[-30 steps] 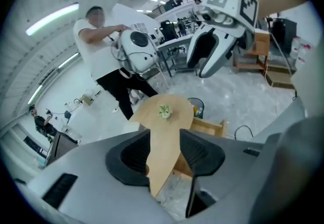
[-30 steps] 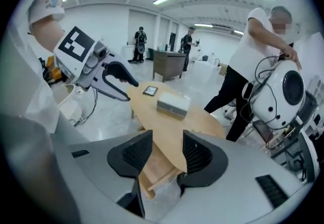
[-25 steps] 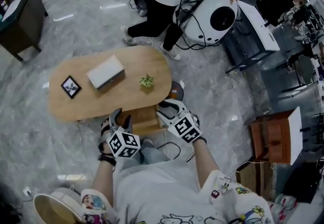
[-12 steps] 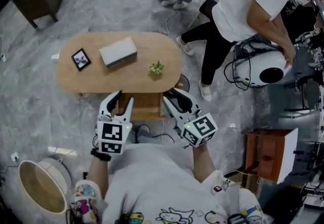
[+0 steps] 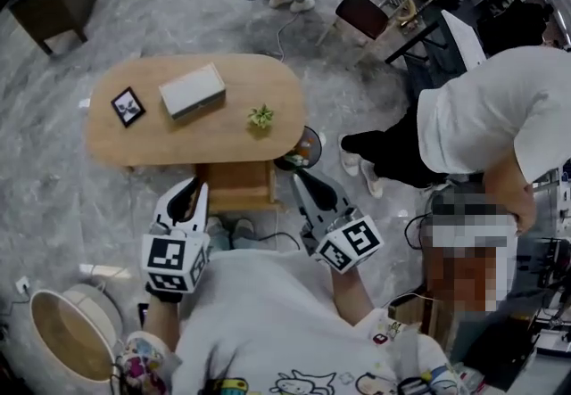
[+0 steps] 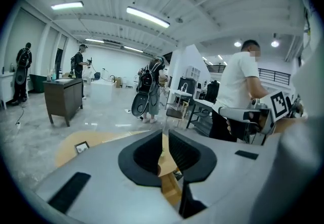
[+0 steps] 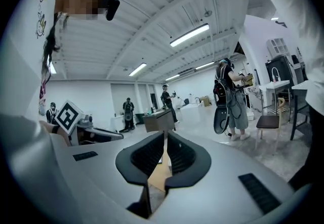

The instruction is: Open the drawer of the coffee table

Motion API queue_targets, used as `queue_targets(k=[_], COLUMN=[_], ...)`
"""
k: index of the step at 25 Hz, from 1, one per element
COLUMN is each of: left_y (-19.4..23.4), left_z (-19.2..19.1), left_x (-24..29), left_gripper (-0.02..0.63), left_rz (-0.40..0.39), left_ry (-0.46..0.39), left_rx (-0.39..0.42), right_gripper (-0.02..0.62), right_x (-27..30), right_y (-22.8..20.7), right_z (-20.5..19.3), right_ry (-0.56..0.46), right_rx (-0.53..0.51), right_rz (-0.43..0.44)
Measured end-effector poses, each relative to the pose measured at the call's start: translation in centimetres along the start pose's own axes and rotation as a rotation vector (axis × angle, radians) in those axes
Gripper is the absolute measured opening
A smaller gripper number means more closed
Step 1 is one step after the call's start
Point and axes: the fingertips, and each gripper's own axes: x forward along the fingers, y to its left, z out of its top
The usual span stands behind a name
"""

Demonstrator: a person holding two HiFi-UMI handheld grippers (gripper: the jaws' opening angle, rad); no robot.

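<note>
Up came my left gripper and right gripper, away from the light wooden drawer — it stood pulled out under the oval wooden coffee table's near edge. Both jaw pairs had just been closing, nearly together, gripping nothing.

Oval wooden coffee table with framed picture, box, small plant

- Bright, even light from ceiling strip lights — soft shadows only.
- Glossy floor shows pale glare streaks.
- Both gripper views: heavy fisheye, dark vignette corners.
- Head view sharp, edges bowed.
</note>
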Motion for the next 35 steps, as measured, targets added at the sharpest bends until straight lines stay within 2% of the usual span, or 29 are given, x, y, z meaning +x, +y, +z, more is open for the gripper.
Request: queue_targets(k=[9,17,35], left_y=[0.0,0.0,-0.7], left_z=[-1.7,-1.8,-1.3], left_x=[-1.0,-0.9,-1.8], left_gripper=[0.005,0.003,0.003], left_rz=[0.037,0.053,0.057], left_ry=[0.027,0.044,0.006], left_rx=[0.005,0.037,0.065], right_gripper=[0.0,-0.002,-0.002], right_x=[-2.2,-2.3,-3.2], right_y=[-1.0,-0.8,-1.0], right_z=[-1.4,-1.8,-1.4], right_ry=[0.033,0.077,0.036], right_rx=[0.019,-0.091,-0.07], right_rz=[-0.038,-0.036,-0.065])
